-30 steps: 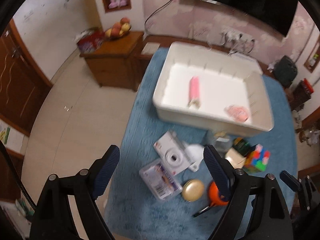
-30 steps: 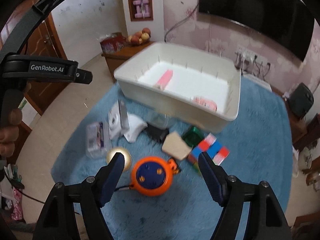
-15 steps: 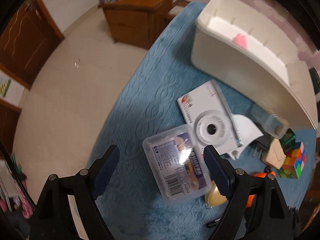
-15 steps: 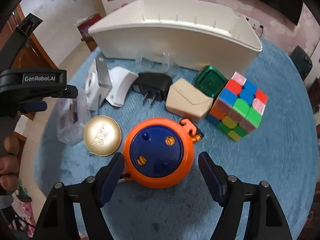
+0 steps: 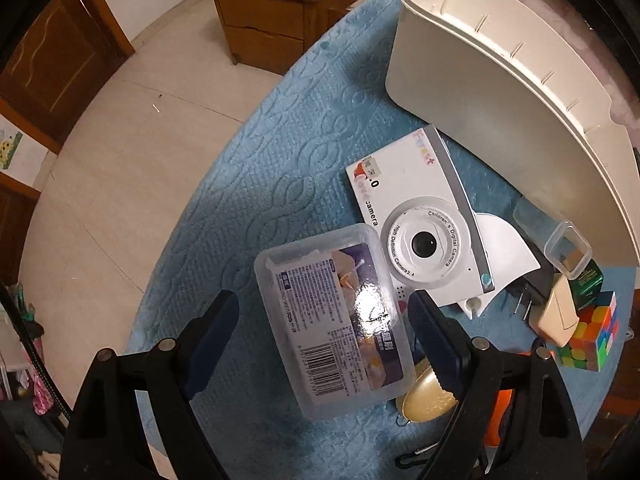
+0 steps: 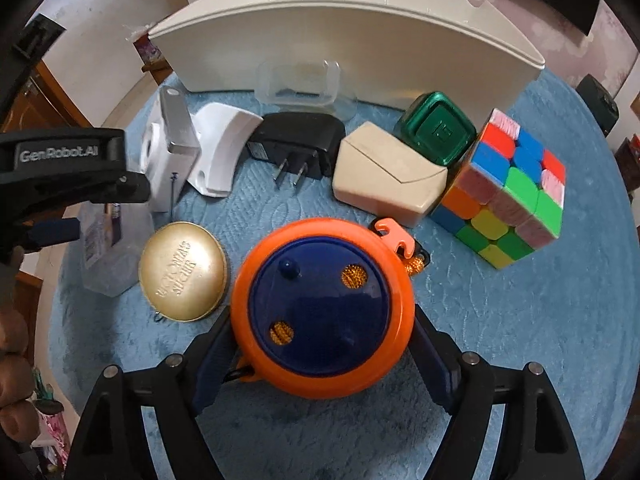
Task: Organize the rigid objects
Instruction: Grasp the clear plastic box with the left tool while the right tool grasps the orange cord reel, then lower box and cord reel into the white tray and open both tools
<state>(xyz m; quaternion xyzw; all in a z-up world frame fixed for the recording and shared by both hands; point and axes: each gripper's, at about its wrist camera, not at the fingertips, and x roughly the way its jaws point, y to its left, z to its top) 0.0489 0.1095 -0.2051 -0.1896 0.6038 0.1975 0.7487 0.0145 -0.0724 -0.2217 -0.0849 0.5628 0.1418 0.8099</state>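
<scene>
**Both grippers straddle objects on the blue mat**

Down at mat level, the left gripper (image 5: 324, 332) stands spread wide around a clear plastic box (image 5: 334, 314) with a printed label, its dark blue fingers (image 5: 212, 336) on either side of the box with mat showing between the left pad and the box wall; contact on the right side cannot be told. Just beyond the box lies a white children's camera (image 5: 416, 220), lens up, and past that the white bin (image 5: 500, 92) rises at the far edge of the blue mat (image 5: 256, 168).

The right gripper (image 6: 322, 356) brackets the orange and blue round toy (image 6: 322, 308), its jaws having just been widening with the toy between them; the pads sit close against its rim, though whether they press on it cannot be told. A gold round tin (image 6: 183, 272) lies just left of the toy. Farther back sit a black plug adapter (image 6: 298, 144), a beige case (image 6: 390, 178), a green square cap (image 6: 438, 128) and a colour cube (image 6: 508, 192), all near the bin wall. A white curved piece (image 6: 220, 152) rests beside the camera.
</scene>
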